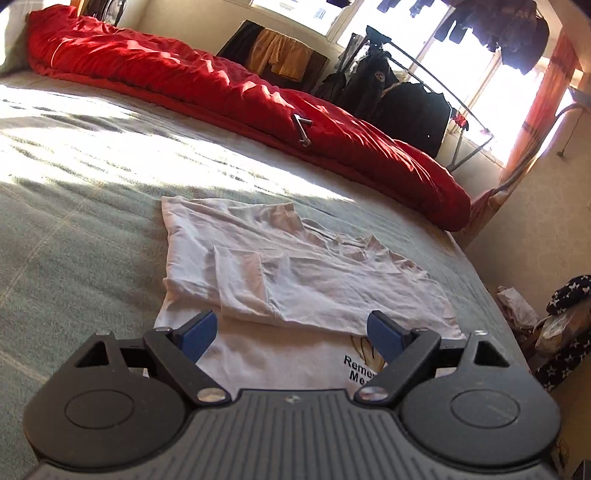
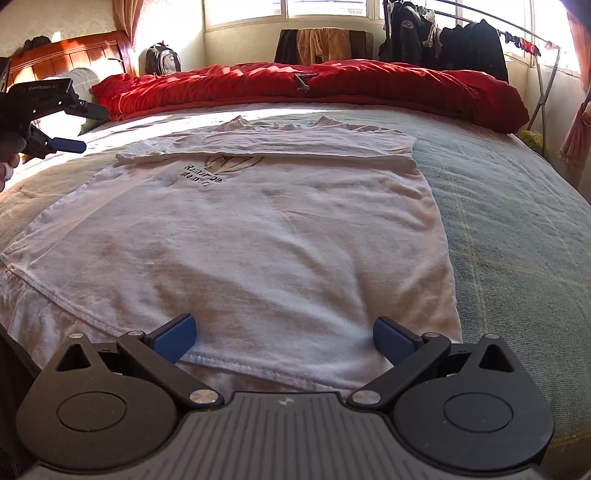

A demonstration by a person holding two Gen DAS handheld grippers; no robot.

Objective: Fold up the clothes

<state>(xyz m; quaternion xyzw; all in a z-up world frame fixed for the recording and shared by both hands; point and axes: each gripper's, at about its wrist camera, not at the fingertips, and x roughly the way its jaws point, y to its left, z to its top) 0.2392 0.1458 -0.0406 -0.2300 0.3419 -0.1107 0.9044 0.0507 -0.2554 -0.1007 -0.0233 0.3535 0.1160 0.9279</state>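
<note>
Right wrist view: my right gripper (image 2: 284, 338) gapes over the hem of the white printed cotton T-shirt (image 2: 258, 229), top folded down, my left gripper (image 1: 291, 332) likewise spread.

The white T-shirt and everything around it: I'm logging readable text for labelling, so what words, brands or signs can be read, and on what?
"Remember Memory", black print on the white cotton T-shirt; some letters creased. In the left wrist view only "Reme" and "Me" show.
"GenRobot.AI", faint, on the black body of the left gripper; last letters unsure.
Round badge on the dark jacket on the metal clothes rack: too small to read.
Right gripper: no text.
</note>
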